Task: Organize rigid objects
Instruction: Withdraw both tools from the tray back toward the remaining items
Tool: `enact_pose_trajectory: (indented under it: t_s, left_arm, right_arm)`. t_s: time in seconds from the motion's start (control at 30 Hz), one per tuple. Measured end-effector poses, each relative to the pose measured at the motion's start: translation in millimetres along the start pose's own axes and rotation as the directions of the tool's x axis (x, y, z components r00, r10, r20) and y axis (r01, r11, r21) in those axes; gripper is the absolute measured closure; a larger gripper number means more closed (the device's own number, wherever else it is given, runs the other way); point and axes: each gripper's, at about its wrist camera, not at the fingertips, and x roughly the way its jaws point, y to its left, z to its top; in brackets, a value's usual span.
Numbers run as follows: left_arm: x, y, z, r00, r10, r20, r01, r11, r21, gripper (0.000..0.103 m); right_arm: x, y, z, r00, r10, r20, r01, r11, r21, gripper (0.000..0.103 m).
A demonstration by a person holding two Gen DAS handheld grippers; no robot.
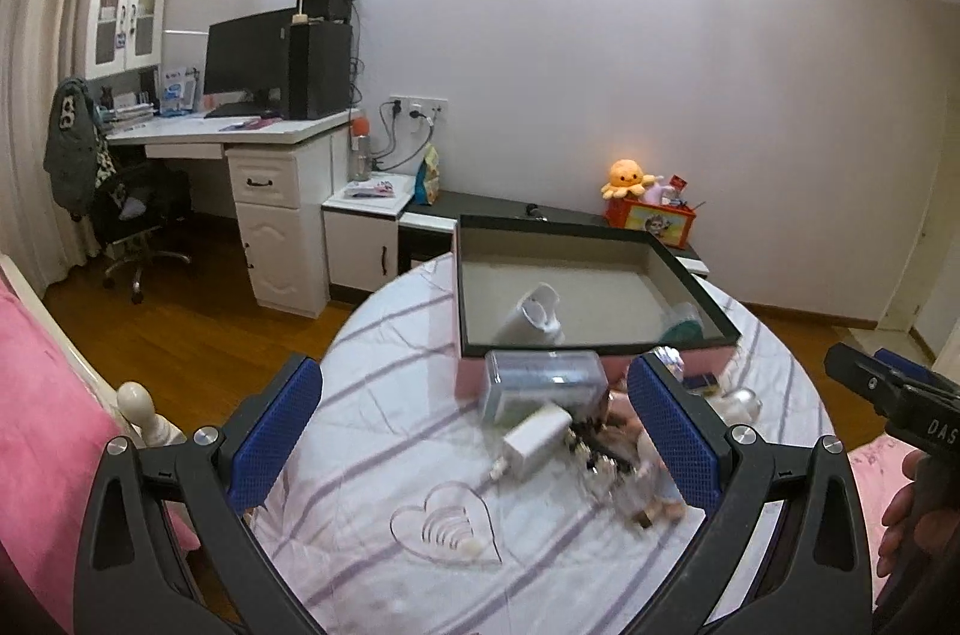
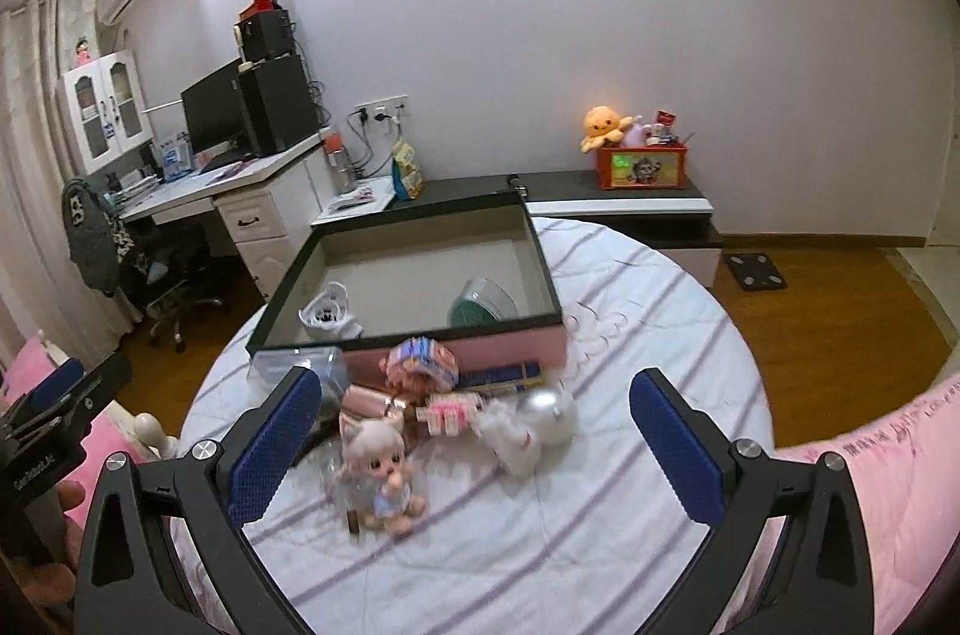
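Observation:
A pink box with a dark rim [image 1: 600, 350] [image 2: 456, 344] lies open on the striped bed. Inside it lie a white device [image 1: 534, 314] [image 2: 329, 317] and a teal and clear object [image 2: 480, 308]. In front of the box lies a pile: a clear plastic case [image 1: 540, 383], a white charger [image 1: 534, 440], a doll figurine [image 2: 381, 467], a colourful toy house [image 2: 423, 362], a silver ball [image 2: 549, 413] and a clear heart dish [image 1: 447, 524]. My left gripper [image 1: 474, 431] is open above the case and charger. My right gripper [image 2: 474, 449] is open above the doll and ball.
A white desk [image 1: 240, 137] with monitor and computer tower stands at the left, with an office chair [image 1: 138, 215]. A low black and white cabinet [image 2: 618, 200] behind the bed carries an orange toy box [image 2: 639, 164]. Pink bedding [image 1: 42, 425] lies at the sides. A scale [image 2: 755, 270] is on the floor.

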Motion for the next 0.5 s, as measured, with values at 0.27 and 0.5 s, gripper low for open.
enact_pose_trajectory:
  t_s: [0.27,0.5]
  left_arm:
    - [-8.3,-3.5,-12.9,0.999,-0.037,-0.013,0.037,0.999,0.035,0.0]
    - [-7.6,-1.8,-21.0,1.0,-0.002,-0.015,0.001,1.0,-0.007,0.0]
  right_arm:
    - [-18.8,9.2,-16.4,0.999,-0.039,0.003,0.039,0.999,0.001,0.0]
    - [-14.0,14.6,-11.9,1.0,-0.006,-0.008,0.006,0.999,-0.05,0.0]
